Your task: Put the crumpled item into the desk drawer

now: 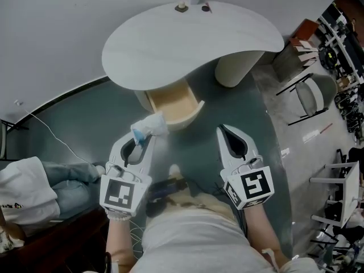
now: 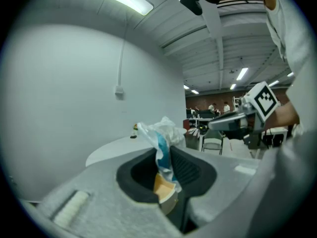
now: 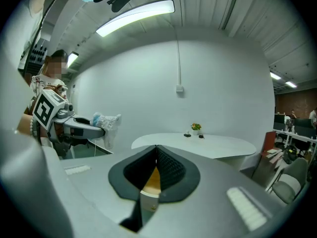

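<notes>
**Wrapper in the left jaws, drawer just ahead and to the right**

My left gripper (image 1: 142, 140) is clamped on the crumpled plastic wrapper (image 1: 149, 125). In the left gripper view the jaws pinch its blue-and-clear tail, and the bunched bulk (image 2: 163, 132) stands up past the tips. My right gripper (image 1: 224, 131) has its jaws pressed together with nothing between them, and it hangs level with the left one, off to the side.

The white desk (image 1: 187, 41) lies ahead of me. Its drawer (image 1: 190, 115) is pulled open from under the desk's near edge, with the pale wood inside showing. The wrapper sits right at the drawer's near left corner, on the front rim rather than over the middle of the opening. I cannot tell how far above the rim it is.

The drawer therefore lies forward and a little right of the left gripper. The wrapper sticks out along the jaws' own line and leads the way. The left hand is the nearer one and already carries the load, so I judge the next move to be a short push forward and right until the wrapper is over the opening, then a release. The right gripper is not needed.
</notes>
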Motion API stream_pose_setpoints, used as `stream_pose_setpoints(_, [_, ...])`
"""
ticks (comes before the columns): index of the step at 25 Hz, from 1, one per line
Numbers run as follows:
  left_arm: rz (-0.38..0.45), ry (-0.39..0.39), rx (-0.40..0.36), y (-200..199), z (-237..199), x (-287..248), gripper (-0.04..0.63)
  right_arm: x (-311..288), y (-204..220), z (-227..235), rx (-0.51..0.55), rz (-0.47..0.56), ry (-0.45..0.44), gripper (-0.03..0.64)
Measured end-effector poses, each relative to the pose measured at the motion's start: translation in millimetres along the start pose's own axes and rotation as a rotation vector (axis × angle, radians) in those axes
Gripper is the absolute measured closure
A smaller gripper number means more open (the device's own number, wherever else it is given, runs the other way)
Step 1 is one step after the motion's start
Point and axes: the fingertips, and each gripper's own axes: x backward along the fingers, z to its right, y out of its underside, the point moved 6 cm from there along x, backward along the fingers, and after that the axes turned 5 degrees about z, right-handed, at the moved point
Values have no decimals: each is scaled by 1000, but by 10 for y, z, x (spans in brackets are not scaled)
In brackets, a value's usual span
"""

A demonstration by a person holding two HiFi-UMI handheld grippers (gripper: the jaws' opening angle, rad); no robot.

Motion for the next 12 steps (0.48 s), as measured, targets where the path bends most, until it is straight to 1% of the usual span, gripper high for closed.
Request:
stream_pose_setpoints(8, [-2, -3, 2, 38, -304, -81, 532, -258, -8, -41, 3, -13, 5, 612])
stream_pose_setpoints(12, [-9, -6, 8, 82, -373, -58, 532, -303, 18, -78, 0, -27, 10, 612])
